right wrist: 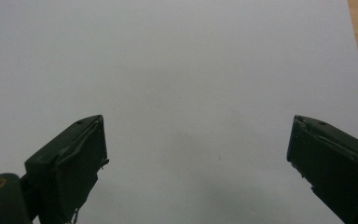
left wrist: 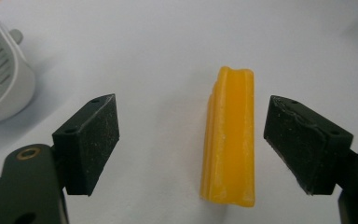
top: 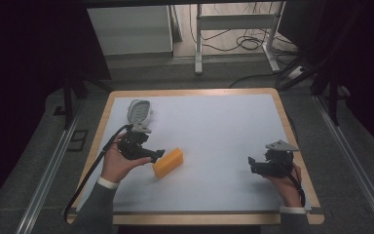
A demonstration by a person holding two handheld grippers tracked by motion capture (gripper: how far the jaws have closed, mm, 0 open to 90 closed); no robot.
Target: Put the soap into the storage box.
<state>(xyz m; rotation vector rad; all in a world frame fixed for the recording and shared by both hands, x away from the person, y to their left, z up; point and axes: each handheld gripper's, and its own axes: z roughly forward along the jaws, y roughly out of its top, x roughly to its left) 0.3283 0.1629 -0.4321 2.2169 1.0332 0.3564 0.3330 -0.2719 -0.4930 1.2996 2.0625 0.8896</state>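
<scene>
A yellow-orange soap-like bar (top: 168, 162) lies on the white table top (top: 214, 131), left of centre. My left gripper (top: 157, 155) is open right beside it. In the left gripper view the bar (left wrist: 229, 140) lies lengthwise between the two black jaws, nearer the right one, and touches neither; the gripper's midpoint (left wrist: 193, 140) is just left of it. A light grey slotted dish (top: 140, 111) sits at the table's far left, also seen at the left edge as a grey dish (left wrist: 0, 79). My right gripper (top: 251, 165) stands open at the right side, with bare table between its jaws (right wrist: 198, 154).
The table has a wooden rim (top: 292, 131). Beyond its far edge are a white cabinet (top: 131, 29), a metal frame's legs (top: 198, 44) and cables on the floor (top: 248, 41). Rails run along both sides of the table.
</scene>
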